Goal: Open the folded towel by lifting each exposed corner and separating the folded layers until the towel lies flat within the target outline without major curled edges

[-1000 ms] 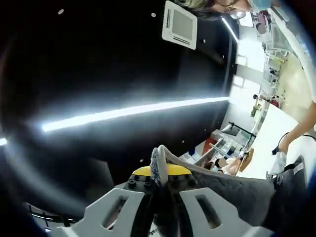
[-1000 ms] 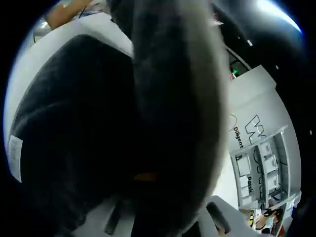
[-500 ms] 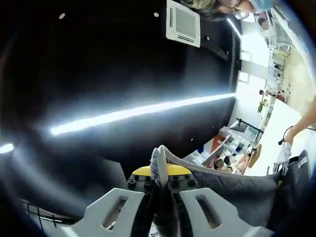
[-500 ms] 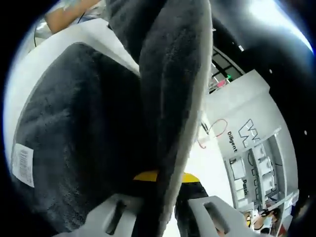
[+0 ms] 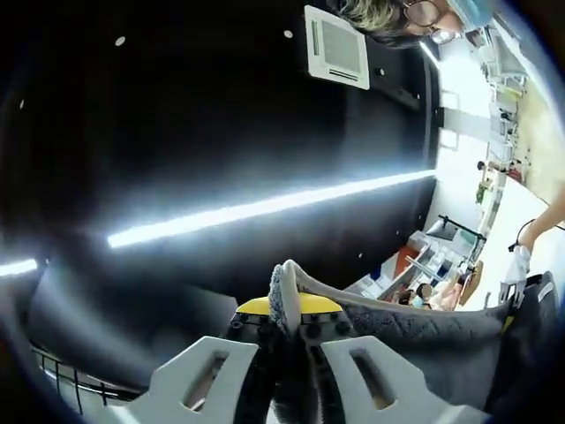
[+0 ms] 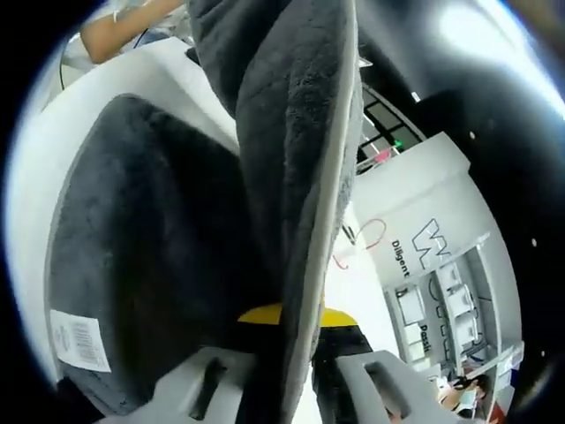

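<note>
In the left gripper view my left gripper (image 5: 287,331) is shut on a corner of the dark grey towel (image 5: 424,331), and the cloth trails off to the right. The view points up at a dark ceiling. In the right gripper view my right gripper (image 6: 287,340) is shut on another edge of the towel (image 6: 282,141), which rises in a taut fold up the middle. Its lower part (image 6: 141,265) hangs over the white table (image 6: 168,84), with a white care label (image 6: 79,340) at the bottom left.
A ceiling light strip (image 5: 265,208) and an air vent (image 5: 337,46) are overhead. A person's arm (image 5: 543,230) reaches in at the right of the left gripper view. A white wall with lettering (image 6: 424,256) and shelves (image 6: 446,309) stand beyond the table.
Both views have tilted a little. In the right gripper view the towel has gone from a blur to a sharp fold, and more of the hanging part and its label now show.
</note>
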{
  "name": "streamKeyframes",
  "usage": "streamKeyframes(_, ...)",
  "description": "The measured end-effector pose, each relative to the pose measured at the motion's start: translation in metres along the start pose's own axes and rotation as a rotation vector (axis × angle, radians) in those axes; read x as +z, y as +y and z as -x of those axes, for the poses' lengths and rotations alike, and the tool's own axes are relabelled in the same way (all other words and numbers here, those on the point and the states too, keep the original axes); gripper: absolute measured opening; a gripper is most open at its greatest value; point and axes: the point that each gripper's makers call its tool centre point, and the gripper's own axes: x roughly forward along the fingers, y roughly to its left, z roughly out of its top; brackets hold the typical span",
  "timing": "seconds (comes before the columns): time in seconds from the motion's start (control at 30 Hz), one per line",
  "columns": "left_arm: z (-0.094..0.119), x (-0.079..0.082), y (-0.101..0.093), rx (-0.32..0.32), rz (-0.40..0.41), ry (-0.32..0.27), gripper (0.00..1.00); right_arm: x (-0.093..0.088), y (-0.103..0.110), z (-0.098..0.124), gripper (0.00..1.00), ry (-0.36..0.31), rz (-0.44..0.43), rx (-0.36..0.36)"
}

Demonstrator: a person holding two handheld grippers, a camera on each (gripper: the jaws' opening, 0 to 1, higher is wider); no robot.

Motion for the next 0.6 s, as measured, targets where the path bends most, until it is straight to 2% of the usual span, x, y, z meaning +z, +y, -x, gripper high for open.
streamKeyframes(0.2,0.006,-0.002,0.016,0.042,0.001,0.004,0.03,-0.004,-0.008,0.006,0.03,0.002,-0.013,-0.023)
streamKeyframes(0.6,0.010,-0.005,0.028,0.072,-0.017,0.018,0.03,-0.013,-0.016,0.016,0.02,-0.010,-0.032,-0.059)
